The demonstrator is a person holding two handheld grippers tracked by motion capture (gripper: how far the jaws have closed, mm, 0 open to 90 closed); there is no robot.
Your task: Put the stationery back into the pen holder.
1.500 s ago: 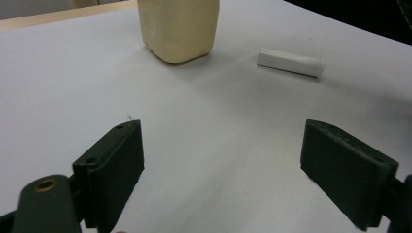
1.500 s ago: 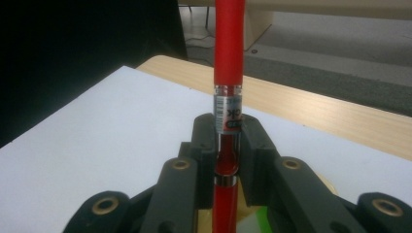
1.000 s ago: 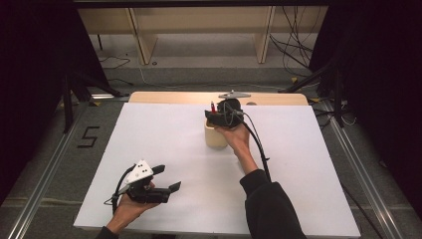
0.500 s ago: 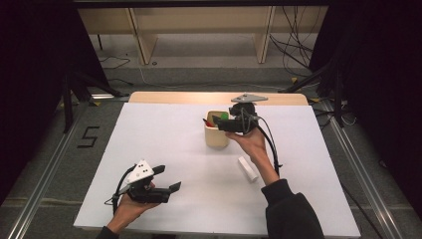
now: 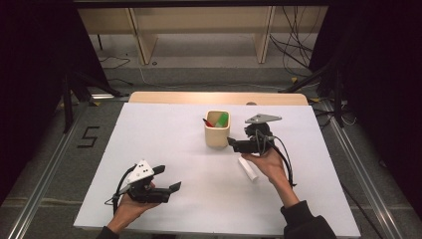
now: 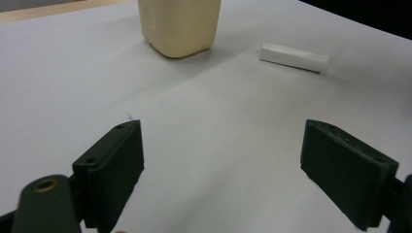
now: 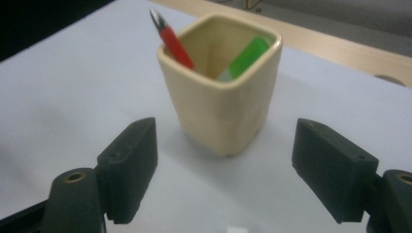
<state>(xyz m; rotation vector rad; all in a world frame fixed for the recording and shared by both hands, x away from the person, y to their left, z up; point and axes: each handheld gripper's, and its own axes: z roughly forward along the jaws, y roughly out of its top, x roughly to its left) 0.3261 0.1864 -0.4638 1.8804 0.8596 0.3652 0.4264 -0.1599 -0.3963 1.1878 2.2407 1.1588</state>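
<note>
A cream square cup (image 5: 217,135) stands at the table's middle back, holding a red pen (image 5: 207,122) and a green marker (image 5: 222,119). My right gripper (image 5: 233,144) is just right of the cup and points at it. Its jaws are open, have just been opening, and hold nothing. In the right gripper view the cup (image 7: 226,102), red pen (image 7: 172,41) and green marker (image 7: 245,58) are ahead of the open right gripper (image 7: 223,165). My left gripper (image 5: 166,180) rests open at the front left. The left gripper (image 6: 221,160) has bare table between its jaws.
A short white stick (image 5: 247,168) lies on the white table (image 5: 169,129) beside the right hand; in the left gripper view the white stick (image 6: 294,57) sits right of the cup (image 6: 180,24). A wooden strip (image 5: 164,97) borders the far edge. Dark floor and rails flank the table.
The right gripper has drawn back from above the cup toward the right and the near side. The green marker now shows in the cup. The left gripper has stayed put.
</note>
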